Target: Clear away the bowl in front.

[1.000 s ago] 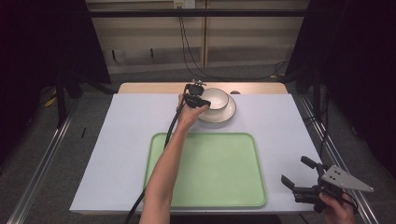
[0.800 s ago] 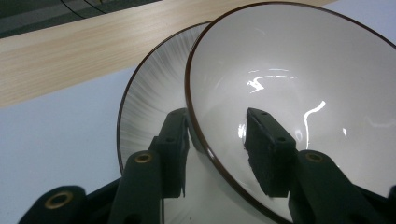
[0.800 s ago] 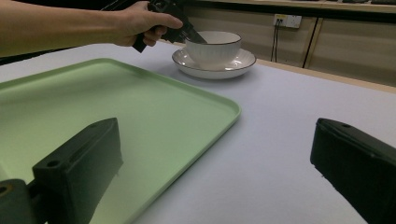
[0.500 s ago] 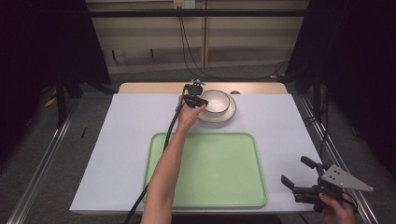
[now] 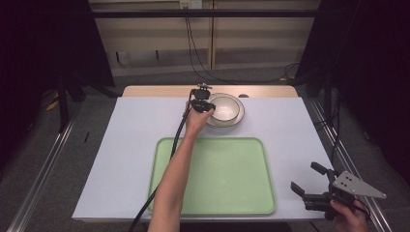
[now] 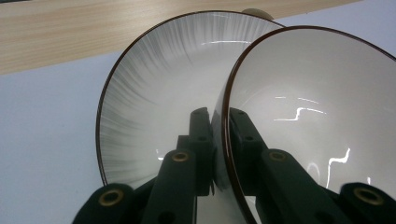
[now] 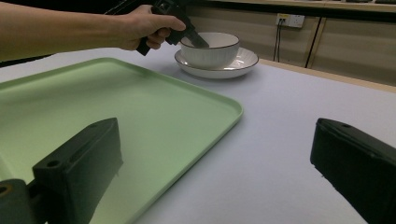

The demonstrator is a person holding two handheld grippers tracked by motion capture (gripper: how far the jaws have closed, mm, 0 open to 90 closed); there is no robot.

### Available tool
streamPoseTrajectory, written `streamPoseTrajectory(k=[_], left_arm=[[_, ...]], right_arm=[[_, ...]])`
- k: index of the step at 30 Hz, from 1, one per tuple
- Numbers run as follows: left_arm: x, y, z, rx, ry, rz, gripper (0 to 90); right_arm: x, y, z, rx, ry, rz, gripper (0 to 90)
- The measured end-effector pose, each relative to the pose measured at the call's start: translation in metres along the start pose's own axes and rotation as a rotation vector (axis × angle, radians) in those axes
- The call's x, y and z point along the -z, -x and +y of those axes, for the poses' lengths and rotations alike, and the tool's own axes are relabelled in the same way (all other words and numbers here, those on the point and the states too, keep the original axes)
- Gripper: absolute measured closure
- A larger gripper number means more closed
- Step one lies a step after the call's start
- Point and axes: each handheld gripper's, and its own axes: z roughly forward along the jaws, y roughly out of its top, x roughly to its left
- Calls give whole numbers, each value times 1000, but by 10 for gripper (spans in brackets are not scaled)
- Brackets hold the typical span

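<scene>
Table (image 5: pixel 121 145) under pale sheet; green tray (image 5: pixel 212 176) on near half, nothing on it. Beyond tray's far edge, right of its middle: plate (image 5: pixel 237 118) with white bowl (image 5: pixel 225 107) standing in it. Left gripper (image 5: pixel 203 105), arm stretched across tray's left part, jaws pinched on bowl's near-left rim, one jaw inside, one outside. Right gripper (image 5: pixel 309 186) off tray's near right corner, over table edge, jaws spread wide, touching nothing. Against half second back: bowl, plate, both grippers unchanged in place.
</scene>
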Motion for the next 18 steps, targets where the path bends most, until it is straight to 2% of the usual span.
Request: streamPoseTrajectory(k=[4,6,8,9,11,12,18], left_arm=[[1,-1,1,20,-5,-2,816],[2,-2,1,39,-10,-23,816],[4,-4,2,52,5,-29,820],[5,-4,2,47,0,-35,820],[6,-4,3,74,12,-47,820],[7,-5,3,55,2,-47,819],[7,-5,1,74,5,-58,820]], right_arm=[[0,1,0,6,3,0,16],[0,1,0,1,0,-3,16],[0,1,0,0,0,-4,16],[0,1,0,0,0,-4,16],[1,1,0,2,0,-5,16],[1,1,0,0,-3,-1,16],[1,1,0,-1,2,-6,16]])
